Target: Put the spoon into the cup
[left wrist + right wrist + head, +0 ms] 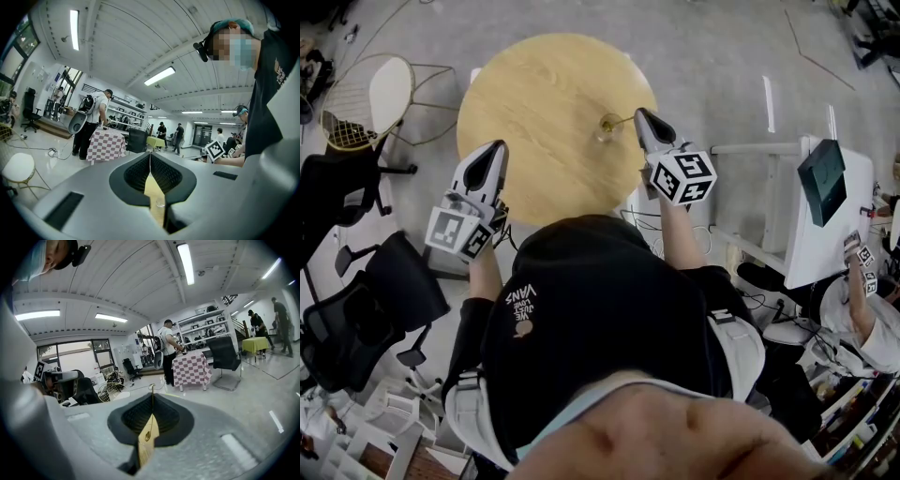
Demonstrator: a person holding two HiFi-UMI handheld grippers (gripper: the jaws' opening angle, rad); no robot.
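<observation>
The wearer's black T-shirt (591,309) fills the bottom of the head view, with both forearms reaching up from it. Over a grey floor (722,56), black office chairs (347,281) stand at the left edge. A wire-frame chair with a white seat (380,94) is at the upper left, and a white table (834,234) is at the right. At upper centre is a round light-wood desk (544,103). A small clear glass cup (606,128) stands on it towards its right edge.

The left gripper (499,145) hangs over the desk's lower left rim, tip pointing up the frame. Its jaws are pressed together with nothing between them. The right gripper (639,112) is just right of the cup, its jaws clamped on a thin gold spoon (622,119). The spoon stretches leftwards to the cup; whether its end is inside cannot be told.
</observation>
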